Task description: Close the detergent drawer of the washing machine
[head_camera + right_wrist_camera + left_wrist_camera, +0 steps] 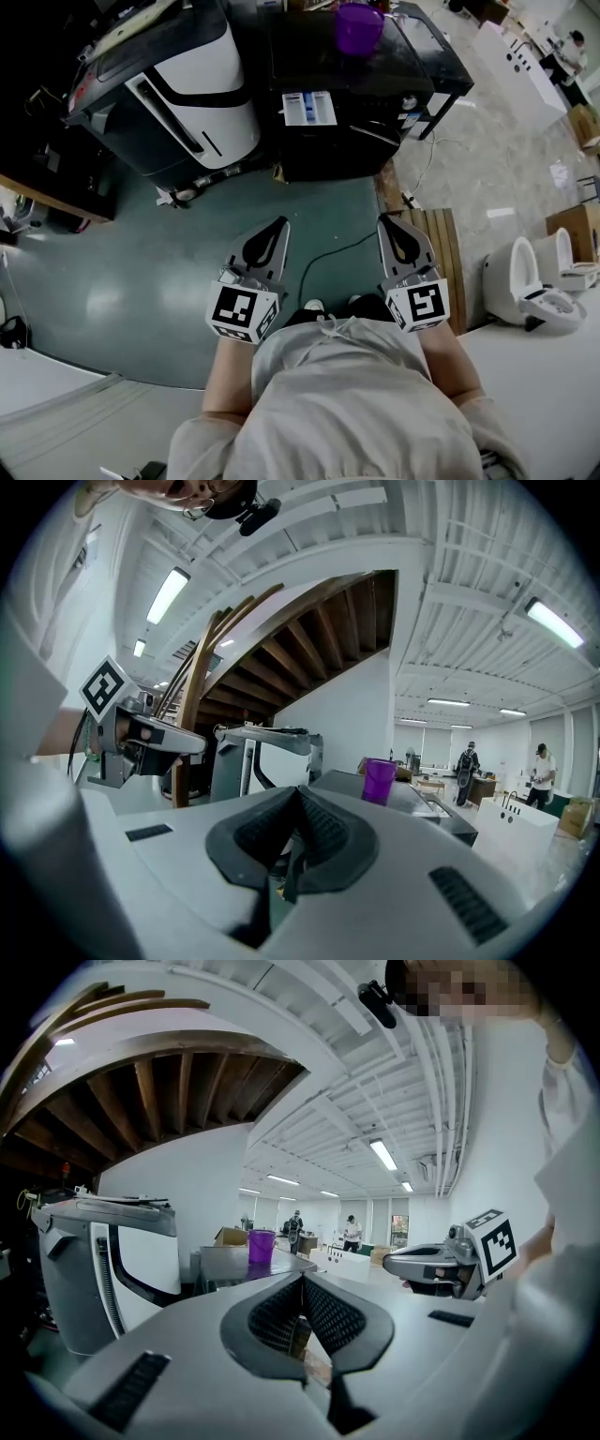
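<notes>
Standing back from the washing machine [309, 56], you carry the left gripper [279, 225] and right gripper [386, 222] pressed closed, empty; the detergent drawer [307, 108] juts open, the closing not yet begun.

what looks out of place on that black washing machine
The detergent drawer sticks out of the washing machine, its white and blue compartments exposed. A purple cup stands on top. The left gripper and right gripper are shut, well short of it.
</notes>
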